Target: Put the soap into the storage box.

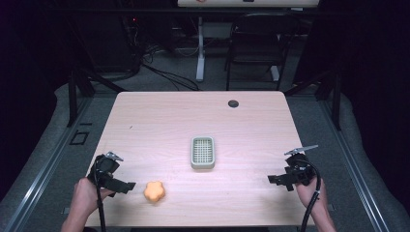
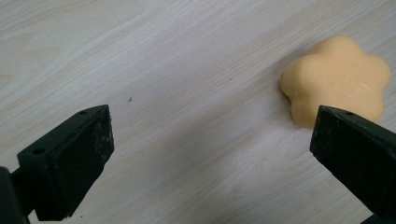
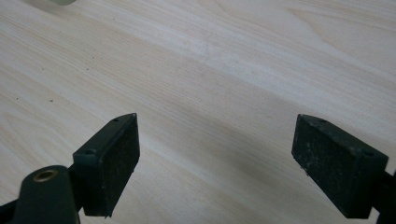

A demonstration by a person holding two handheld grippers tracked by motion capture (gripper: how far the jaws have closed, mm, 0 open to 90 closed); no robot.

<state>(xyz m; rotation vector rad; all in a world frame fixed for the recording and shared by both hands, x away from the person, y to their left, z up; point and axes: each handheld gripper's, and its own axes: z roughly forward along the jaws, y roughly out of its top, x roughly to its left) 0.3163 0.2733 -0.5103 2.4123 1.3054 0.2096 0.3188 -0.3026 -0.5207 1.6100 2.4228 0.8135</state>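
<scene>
looking along my left gripper, jaws wide and empty, i see the orange flower-shaped piece lying just beyond and off toward its right jaw, near the table's front edge; my right gripper, also wide, sits well apart.

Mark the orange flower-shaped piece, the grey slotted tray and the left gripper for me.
orange flower-shaped piece (image 1: 154,191), high view, middle of its top face
grey slotted tray (image 1: 202,166), high view, near rim
left gripper (image 1: 129,186), high view, between its fingertips
</scene>
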